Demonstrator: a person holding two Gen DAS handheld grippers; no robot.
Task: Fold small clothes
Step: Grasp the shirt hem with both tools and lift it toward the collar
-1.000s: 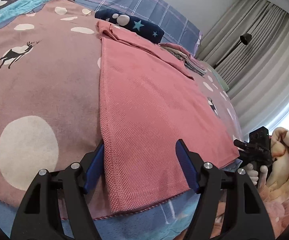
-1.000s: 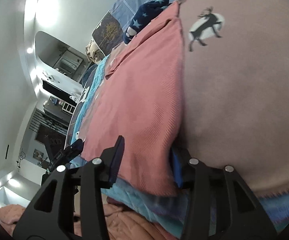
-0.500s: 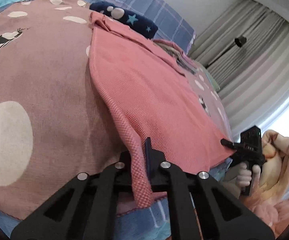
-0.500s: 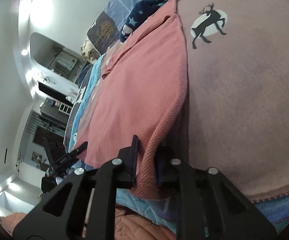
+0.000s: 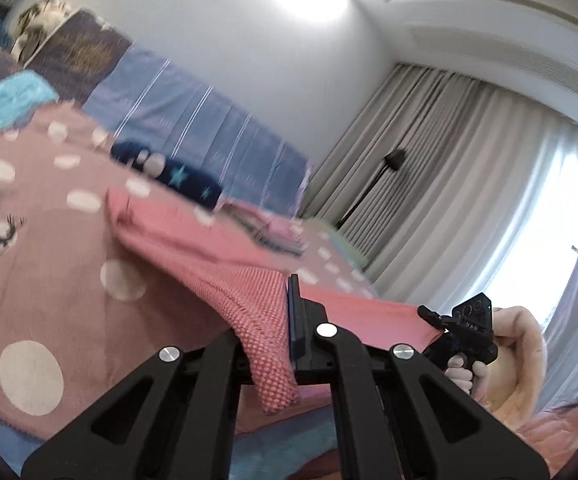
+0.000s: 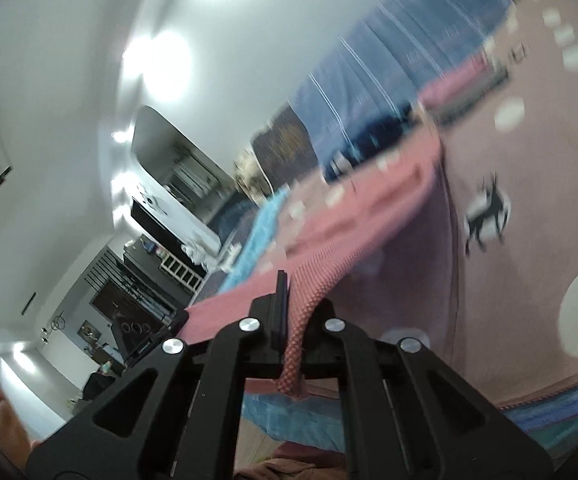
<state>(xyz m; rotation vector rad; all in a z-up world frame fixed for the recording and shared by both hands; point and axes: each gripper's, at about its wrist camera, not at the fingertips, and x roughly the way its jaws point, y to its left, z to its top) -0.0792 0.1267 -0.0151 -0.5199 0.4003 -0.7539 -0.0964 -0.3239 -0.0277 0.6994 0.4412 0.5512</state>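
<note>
Both grippers, left gripper (image 5: 285,320) and right gripper (image 6: 295,312), clamp the pink garment's (image 5: 217,264) raised hem

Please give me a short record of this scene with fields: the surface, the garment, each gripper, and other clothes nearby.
surface: pink spotted blanket with deer print, on a bed
garment: pink knit garment, near edge lifted off the blanket, far part on it
left gripper: shut on one near corner
right gripper: shut on the other near corner
other clothes: navy star-patterned item and folded stack behind the garment
</note>
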